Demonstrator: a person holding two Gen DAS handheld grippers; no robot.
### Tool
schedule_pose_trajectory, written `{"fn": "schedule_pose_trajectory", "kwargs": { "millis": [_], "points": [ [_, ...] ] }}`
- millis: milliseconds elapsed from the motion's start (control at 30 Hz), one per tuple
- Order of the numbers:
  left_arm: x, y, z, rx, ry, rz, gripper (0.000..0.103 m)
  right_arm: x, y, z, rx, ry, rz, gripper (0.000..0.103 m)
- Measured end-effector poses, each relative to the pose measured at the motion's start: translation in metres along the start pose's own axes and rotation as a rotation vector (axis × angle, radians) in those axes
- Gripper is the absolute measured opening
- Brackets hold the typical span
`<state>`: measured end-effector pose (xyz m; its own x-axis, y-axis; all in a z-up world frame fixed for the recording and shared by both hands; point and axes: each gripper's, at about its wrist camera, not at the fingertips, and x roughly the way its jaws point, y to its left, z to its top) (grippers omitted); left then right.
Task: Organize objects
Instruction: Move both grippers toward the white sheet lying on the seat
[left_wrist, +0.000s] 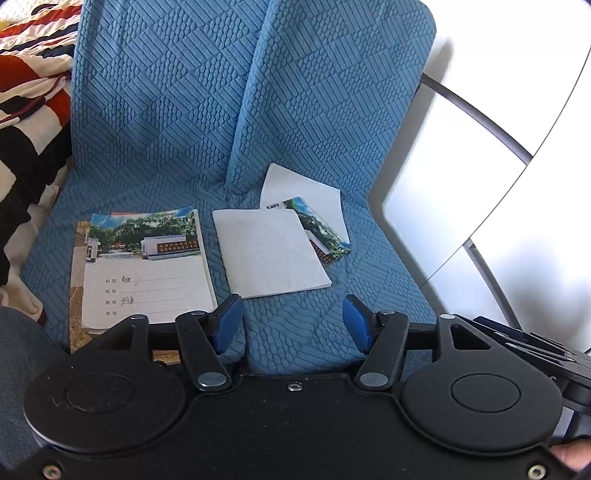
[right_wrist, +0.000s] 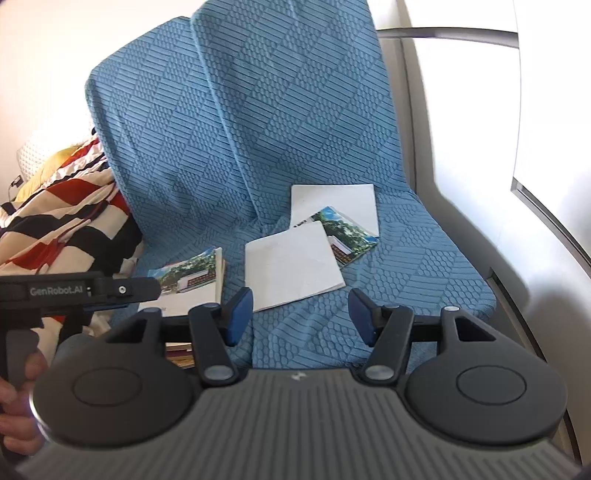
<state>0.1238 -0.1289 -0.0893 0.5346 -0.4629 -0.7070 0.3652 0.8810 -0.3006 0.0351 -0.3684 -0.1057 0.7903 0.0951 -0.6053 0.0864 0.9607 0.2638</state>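
Notebooks lie ahead: white booklet just beyond left gripper, spine running away; right gripper likewise near. Both half-open, empty.

photo-cover notebook flat, left | white booklet overlapping two booklets, right

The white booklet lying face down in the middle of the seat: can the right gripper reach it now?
Probably yes. The right gripper is open and empty, and the white booklet lies just ahead, uncovered.
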Motion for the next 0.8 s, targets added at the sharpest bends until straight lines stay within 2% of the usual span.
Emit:
{"fn": "schedule_pose_trajectory", "kwargs": {
  "millis": [67,100,133,200,533,800],
  "points": [
    [0.002,-0.002,-0.001,0.01,0.001,0.005,0.07,0.001,-0.004,-0.002,0.011,0.001,-0.009,0.06],
    [0.004,-0.003,-0.002,0.016,0.001,0.008,0.079,0.001,-0.006,-0.003,0.018,0.001,-0.011,0.062],
    [0.006,-0.004,-0.002,0.023,0.002,0.01,0.089,0.002,-0.008,-0.003,0.025,0.002,-0.01,0.073],
    [0.011,-0.005,-0.004,0.028,0.006,0.013,0.093,0.005,-0.012,-0.005,0.033,-0.008,-0.012,0.089],
    [0.046,-0.005,-0.02,0.013,0.014,-0.029,0.093,0.037,-0.033,-0.021,0.07,-0.009,-0.041,0.089],
    [0.088,-0.002,-0.028,-0.012,0.019,-0.023,0.093,0.07,-0.062,-0.031,0.111,-0.013,-0.071,0.088]
  ]
}}
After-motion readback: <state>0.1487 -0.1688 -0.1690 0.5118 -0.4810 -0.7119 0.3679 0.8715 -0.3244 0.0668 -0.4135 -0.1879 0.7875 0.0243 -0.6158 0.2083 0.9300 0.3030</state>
